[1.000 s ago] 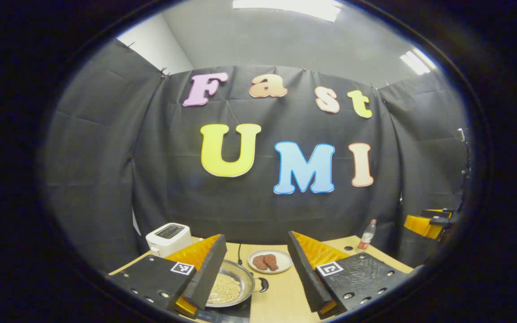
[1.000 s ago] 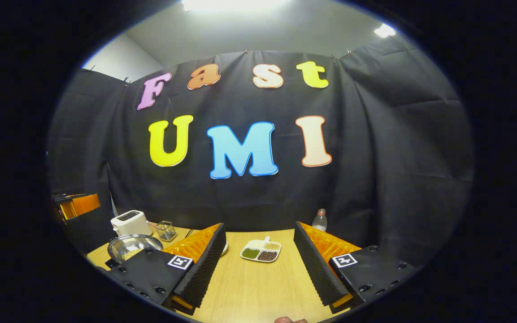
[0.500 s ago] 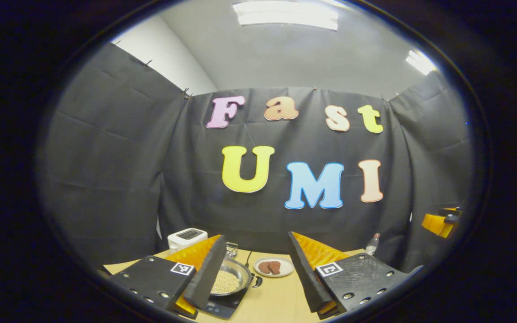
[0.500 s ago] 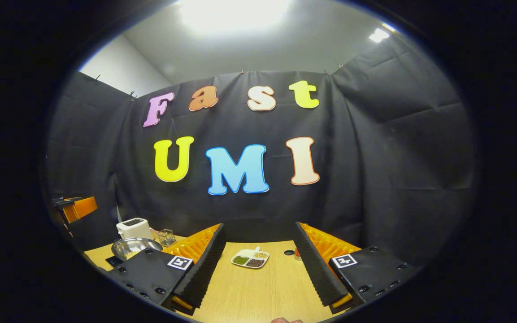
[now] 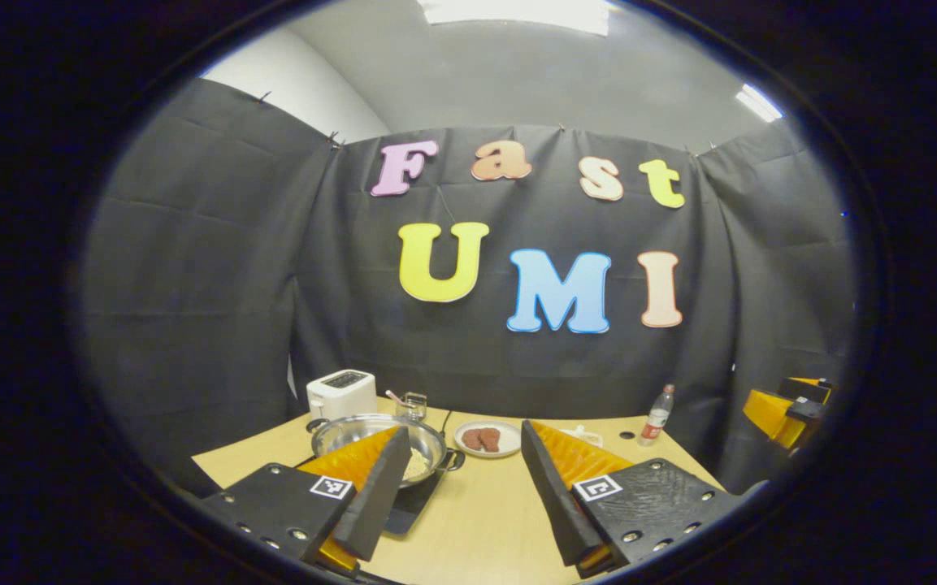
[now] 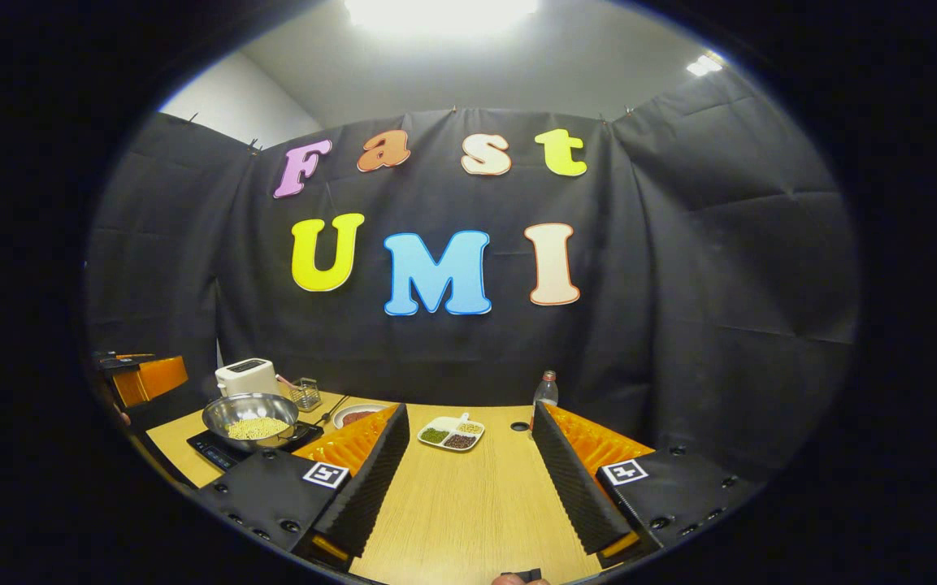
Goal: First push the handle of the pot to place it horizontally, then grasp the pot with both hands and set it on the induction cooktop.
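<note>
A steel pot holding pale beans sits on the black induction cooktop, its small black handle pointing right. My left gripper stands open and empty, back from the pot, its left finger overlapping the pot's near rim in the picture. In the right gripper view the pot rests on the cooktop at the far left. My right gripper is open with bare table between its fingers. The right gripper also shows at the left gripper view's right edge, and the left gripper at the other view's left edge.
On the wooden table stand a white toaster, a small glass, a plate of brown meat, a plastic bottle and a divided dish of beans. Black cloth walls close the booth.
Both grippers have drawn back from the table, staying open. The pot on the cooktop now looks farther from the left gripper's fingers, and more of the table shows.
</note>
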Demonstrator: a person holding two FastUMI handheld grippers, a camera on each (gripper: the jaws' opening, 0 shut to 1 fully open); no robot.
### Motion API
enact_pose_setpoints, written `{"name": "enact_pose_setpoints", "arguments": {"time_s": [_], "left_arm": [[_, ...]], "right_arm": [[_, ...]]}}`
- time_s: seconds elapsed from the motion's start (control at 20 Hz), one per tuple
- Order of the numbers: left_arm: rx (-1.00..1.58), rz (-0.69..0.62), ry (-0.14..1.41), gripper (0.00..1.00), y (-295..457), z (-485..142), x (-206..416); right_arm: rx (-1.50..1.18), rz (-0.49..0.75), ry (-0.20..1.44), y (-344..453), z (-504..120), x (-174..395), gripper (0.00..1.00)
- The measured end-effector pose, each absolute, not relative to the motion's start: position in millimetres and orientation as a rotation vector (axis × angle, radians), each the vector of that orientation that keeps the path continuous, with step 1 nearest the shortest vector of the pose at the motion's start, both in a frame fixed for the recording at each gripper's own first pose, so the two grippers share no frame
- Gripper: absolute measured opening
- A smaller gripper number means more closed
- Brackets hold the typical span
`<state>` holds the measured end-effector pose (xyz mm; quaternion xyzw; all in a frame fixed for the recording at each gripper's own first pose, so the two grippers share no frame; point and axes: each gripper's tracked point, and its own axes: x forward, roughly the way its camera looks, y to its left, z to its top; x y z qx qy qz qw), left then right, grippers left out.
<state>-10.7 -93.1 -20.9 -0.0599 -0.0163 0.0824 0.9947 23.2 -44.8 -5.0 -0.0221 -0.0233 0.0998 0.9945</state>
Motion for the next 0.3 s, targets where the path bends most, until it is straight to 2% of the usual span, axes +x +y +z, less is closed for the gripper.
{"name": "enact_pose_setpoints", "arguments": {"time_s": [0.05, 0.1, 0.15, 0.3], "left_arm": [[-0.133, 0.151, -0.04, 0.79, -90, -18, -10], [-0.14, 0.148, -0.042, 0.79, -85, -17, -7], [-0.144, 0.144, -0.045, 0.83, -79, -15, -5], [-0.135, 0.132, -0.063, 0.79, -59, -9, 1]], "right_arm": [[-0.041, 0.19, -0.043, -41, -6, 23, 0.97], [-0.043, 0.184, -0.033, -37, -9, 24, 0.97], [-0.051, 0.176, -0.02, -34, -13, 22, 0.97], [-0.073, 0.146, -0.016, -26, -15, 20, 0.96]]}}
